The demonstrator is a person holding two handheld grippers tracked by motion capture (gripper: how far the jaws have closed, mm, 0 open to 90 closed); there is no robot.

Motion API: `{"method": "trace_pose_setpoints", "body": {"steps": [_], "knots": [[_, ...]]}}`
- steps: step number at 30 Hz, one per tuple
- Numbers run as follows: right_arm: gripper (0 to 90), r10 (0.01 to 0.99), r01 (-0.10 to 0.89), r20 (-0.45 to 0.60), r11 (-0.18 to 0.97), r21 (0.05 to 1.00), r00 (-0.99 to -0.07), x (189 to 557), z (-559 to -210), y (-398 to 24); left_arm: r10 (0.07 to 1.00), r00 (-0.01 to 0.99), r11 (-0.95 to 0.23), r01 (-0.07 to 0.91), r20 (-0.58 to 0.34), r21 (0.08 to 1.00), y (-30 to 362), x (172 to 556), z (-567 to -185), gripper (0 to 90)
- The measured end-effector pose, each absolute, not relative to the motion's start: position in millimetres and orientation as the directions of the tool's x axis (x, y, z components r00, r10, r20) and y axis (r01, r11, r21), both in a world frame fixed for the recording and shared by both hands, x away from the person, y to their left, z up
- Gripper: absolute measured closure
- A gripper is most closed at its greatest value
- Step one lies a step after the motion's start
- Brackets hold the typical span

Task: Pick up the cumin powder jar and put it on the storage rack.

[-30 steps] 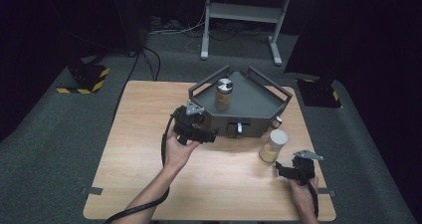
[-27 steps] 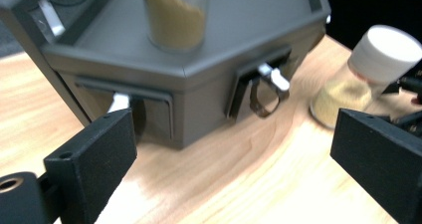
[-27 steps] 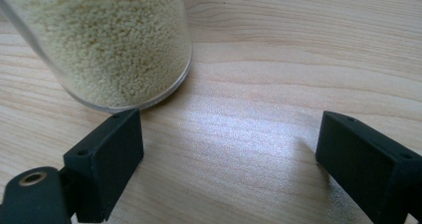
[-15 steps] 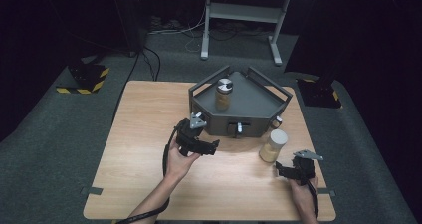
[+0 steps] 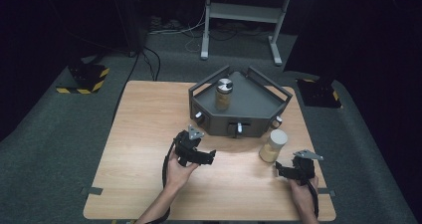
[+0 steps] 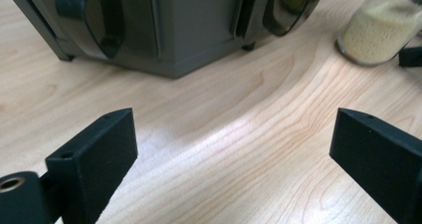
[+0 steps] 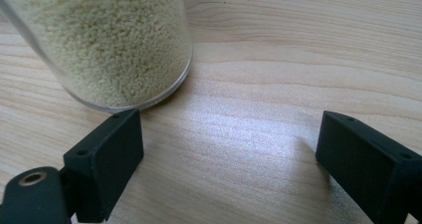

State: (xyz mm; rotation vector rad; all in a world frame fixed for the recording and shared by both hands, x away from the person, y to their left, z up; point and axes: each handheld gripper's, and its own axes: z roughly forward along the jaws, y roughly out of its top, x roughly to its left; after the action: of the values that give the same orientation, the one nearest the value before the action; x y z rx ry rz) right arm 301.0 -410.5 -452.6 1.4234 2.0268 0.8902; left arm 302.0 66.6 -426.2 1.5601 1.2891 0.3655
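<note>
High view: bench (image 5: 144, 134); grey tray (image 5: 259, 109) at upper centre, a capped jar (image 5: 223, 93) on it. My grain jar (image 5: 272, 146) stands lower right: rigid, smooth glass, fairly heavy; grip mid-wall. Right hand-held gripper (image 5: 279, 169) spread beside it; left hand-held gripper (image 5: 209, 157) spread, empty. The tray crowds it.

Your left gripper (image 5: 208, 157) is facing bare table (image 5: 144, 134); the grey rack (image 5: 239, 112) is blocking beyond. The grain jar (image 5: 273, 145) is crowding your right gripper (image 5: 278, 168) ahead-left; its right is lying free.
</note>
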Motion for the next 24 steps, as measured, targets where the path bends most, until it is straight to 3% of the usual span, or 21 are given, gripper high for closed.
{"method": "trace_pose_setpoints", "body": {"steps": [24], "knots": [[10.8,0.945,0.615,-0.033,0.238,0.752,-0.325,300.9,-452.6,-410.5,0.892,0.343,0.037,0.592,-0.293,0.805,47.8,302.1,-463.6,4.7]]}}
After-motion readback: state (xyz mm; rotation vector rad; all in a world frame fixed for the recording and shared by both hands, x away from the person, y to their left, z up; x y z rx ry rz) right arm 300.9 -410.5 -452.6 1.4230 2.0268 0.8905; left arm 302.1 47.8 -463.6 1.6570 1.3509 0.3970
